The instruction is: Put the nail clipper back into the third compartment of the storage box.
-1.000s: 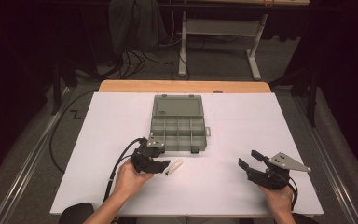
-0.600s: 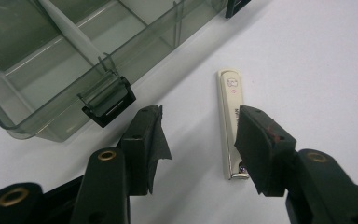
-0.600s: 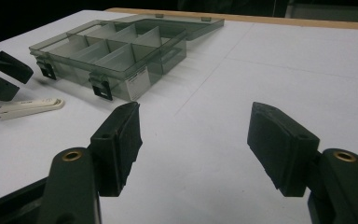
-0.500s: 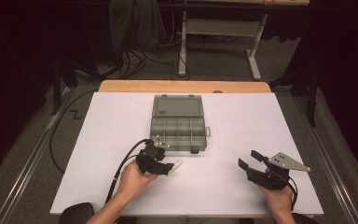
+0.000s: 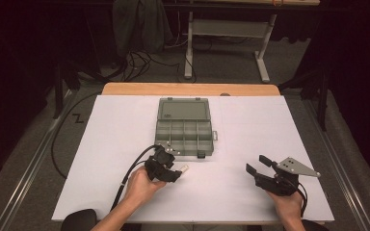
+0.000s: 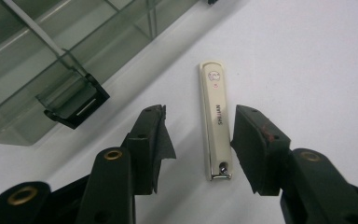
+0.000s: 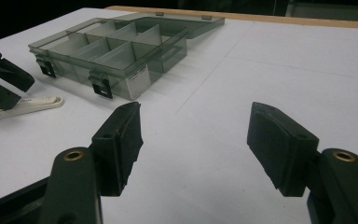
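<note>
A cream nail clipper (image 6: 214, 121) lies flat on the white table, between the jaws of my left gripper (image 6: 200, 114). The jaws have just been closing. The right pad stands close beside the clipper and a gap remains at the left pad, so nothing is gripped. In the high view the left gripper (image 5: 175, 169) sits just in front of the box, and the clipper's tip (image 5: 184, 168) pokes out to its right. My right gripper (image 5: 256, 165) rests at the front right with its jaws wide and nothing between them (image 7: 196, 140).
A grey see-through compartment box (image 5: 185, 126) stands open at the table's middle with its lid folded back. Its black latch (image 6: 74, 100) is just left of my left jaw. The table's wooden far edge (image 5: 188, 89) lies beyond it. Cables and a desk frame stand on the floor behind.
My left gripper has edged toward the nail clipper so that its jaws now straddle it, and they have narrowed. The right gripper has not moved.
</note>
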The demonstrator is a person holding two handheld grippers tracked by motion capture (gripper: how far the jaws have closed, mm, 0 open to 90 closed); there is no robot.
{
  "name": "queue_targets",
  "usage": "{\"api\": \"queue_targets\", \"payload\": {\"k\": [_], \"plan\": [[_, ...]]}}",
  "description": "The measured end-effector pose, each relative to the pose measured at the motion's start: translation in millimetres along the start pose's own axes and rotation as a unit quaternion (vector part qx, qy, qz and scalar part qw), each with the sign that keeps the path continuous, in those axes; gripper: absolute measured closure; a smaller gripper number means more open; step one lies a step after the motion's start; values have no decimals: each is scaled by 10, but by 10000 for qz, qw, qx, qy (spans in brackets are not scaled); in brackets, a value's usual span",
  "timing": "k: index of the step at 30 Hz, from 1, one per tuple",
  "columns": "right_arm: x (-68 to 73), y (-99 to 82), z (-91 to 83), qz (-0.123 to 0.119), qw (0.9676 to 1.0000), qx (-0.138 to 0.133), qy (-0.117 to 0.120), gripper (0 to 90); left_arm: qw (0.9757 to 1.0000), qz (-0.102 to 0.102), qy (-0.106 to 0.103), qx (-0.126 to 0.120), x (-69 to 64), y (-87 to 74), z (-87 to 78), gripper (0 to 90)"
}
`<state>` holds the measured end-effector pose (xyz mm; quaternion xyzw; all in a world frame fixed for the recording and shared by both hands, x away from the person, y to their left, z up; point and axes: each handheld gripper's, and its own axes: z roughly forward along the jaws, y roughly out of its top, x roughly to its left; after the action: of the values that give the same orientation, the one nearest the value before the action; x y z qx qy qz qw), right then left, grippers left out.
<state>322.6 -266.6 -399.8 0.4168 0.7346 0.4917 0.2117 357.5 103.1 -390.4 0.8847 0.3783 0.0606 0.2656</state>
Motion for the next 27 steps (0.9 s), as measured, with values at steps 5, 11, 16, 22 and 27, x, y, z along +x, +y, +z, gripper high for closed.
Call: {"api": "queue_targets", "payload": {"k": [5, 11, 16, 22, 27], "plan": [[1, 0, 1, 3, 10000, 7, 8, 369, 9999, 92, -2, 129, -34, 20, 33, 563], [2, -1, 2, 13, 10000, 18, 10, 369, 9996, 153, 35, 221, -62, 36, 55, 611], [2, -1, 4, 10, 10000, 28, 14, 368, 9993, 223, 82, 279, -76, 42, 63, 645], [3, -1, 3, 6, 10000, 25, 4, 368, 9987, 346, 120, 345, -95, 50, 64, 697], [4, -2, 3, 6, 10000, 28, 4, 368, 9983, 404, 151, 387, -110, 58, 65, 753]]}}
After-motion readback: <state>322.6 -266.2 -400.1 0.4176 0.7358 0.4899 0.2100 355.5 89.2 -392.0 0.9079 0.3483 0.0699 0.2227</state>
